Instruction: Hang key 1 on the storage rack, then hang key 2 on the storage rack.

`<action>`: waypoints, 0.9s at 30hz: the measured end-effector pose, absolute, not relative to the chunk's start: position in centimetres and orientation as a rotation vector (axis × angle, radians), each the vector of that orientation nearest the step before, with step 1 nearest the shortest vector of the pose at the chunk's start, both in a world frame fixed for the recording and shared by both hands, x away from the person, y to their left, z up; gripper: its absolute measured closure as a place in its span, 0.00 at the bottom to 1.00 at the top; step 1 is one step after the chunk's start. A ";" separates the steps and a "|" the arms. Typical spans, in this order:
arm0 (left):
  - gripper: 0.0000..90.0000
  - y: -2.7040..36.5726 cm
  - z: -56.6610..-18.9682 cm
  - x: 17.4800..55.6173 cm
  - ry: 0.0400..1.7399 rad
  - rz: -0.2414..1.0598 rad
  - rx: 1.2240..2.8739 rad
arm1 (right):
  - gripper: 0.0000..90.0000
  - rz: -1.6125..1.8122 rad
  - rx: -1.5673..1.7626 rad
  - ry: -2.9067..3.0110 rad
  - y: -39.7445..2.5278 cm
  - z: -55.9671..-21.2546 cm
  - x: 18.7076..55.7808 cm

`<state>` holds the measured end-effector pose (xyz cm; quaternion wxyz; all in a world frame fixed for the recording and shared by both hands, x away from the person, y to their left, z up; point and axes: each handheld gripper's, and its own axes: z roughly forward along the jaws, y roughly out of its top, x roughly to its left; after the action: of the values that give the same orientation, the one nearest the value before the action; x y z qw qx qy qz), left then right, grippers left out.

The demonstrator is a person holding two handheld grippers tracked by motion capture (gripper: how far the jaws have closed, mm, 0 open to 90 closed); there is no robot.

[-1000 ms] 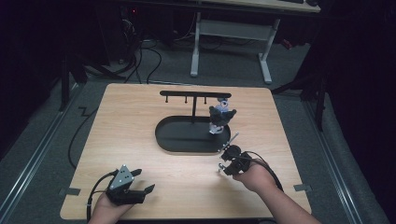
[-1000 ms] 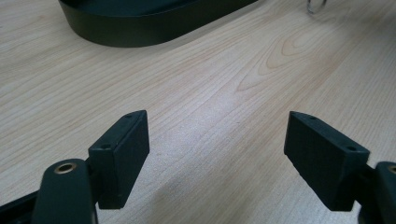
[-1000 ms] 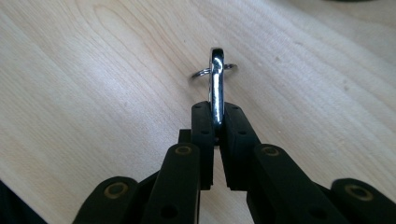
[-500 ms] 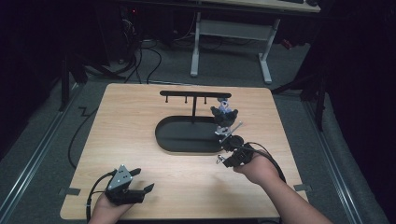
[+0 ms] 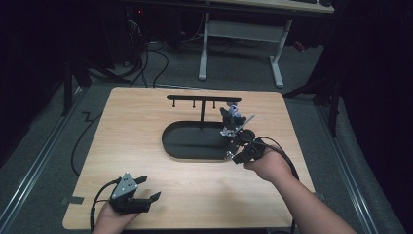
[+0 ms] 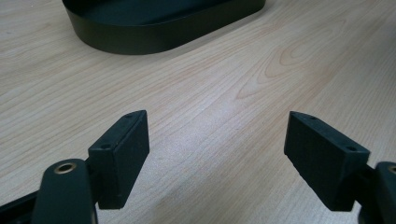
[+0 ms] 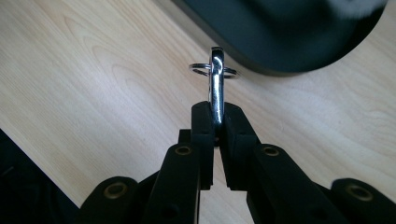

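While my right gripper (image 7: 216, 122) clamps the keychain clasp (image 7: 215, 81) just beside the black tray (image 5: 195, 141), hanging it remains (left gripper (image 6: 217, 154) idle, spread wide, well away).

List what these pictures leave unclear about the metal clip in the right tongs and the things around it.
- Metal clip: its lower end is hidden between the right tongs in the right gripper view.
- Small figure by the black tray: too small in the high view; a white blur at the right gripper view's top edge.
- Stand: pegs too small to tell.
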<state>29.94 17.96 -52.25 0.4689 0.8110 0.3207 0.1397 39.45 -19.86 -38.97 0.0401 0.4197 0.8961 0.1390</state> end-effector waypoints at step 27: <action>0.25 18.1 -52.2 29.7 0.777 0.346 1.986 | 0.95 0.492 1.329 2.718 -17.5 -33.4 44.9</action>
<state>29.72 18.07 -52.17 0.4711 0.8109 0.3172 0.1412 44.89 -17.46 -33.43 0.0380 0.4331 0.8861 0.1605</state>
